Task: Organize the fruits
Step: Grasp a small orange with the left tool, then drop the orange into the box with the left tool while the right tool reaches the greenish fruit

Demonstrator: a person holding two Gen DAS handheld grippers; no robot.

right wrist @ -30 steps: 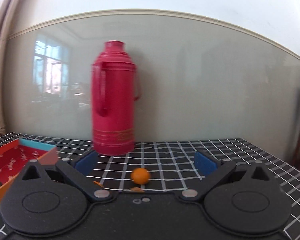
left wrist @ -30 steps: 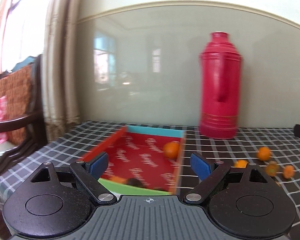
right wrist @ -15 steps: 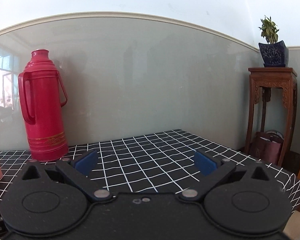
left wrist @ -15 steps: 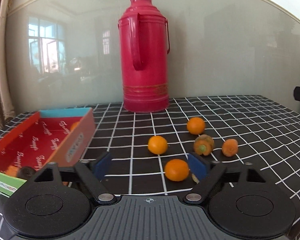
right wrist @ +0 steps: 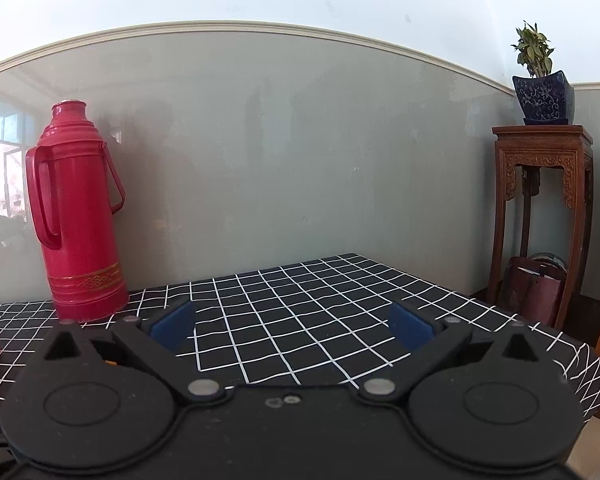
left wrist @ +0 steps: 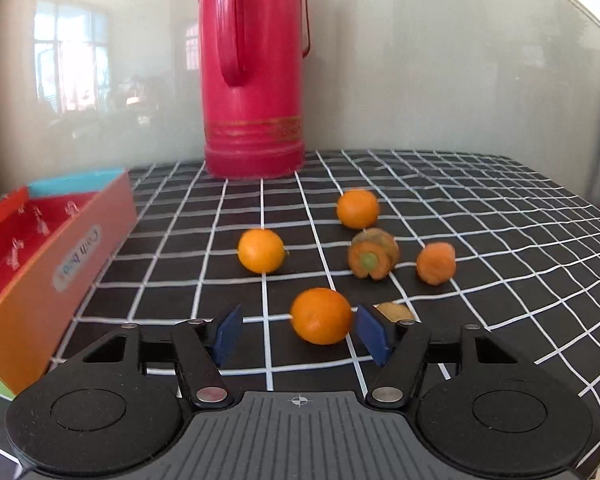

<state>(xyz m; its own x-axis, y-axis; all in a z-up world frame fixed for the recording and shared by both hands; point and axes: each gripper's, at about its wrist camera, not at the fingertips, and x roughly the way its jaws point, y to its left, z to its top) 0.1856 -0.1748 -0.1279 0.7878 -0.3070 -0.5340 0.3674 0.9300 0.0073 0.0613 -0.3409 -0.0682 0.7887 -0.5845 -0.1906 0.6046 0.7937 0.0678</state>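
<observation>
Left wrist view, near to far: my left gripper [left wrist: 298,330] has advanced since half a second ago, so the nearest orange [left wrist: 321,315] now lies between its spread blue pads [left wrist: 228,334], close to the right pad, ungrasped. A yellowish fruit [left wrist: 396,312] peeks just beyond that pad. Farther: a second orange [left wrist: 261,250], two cut orange-fleshed pieces [left wrist: 373,255] [left wrist: 436,263], a third orange [left wrist: 357,208], the box [left wrist: 56,256] at left, the red thermos [left wrist: 254,68]. My right gripper [right wrist: 294,328] stays level above bare checked tablecloth [right wrist: 300,320], jaws wide apart and holding nothing.
</observation>
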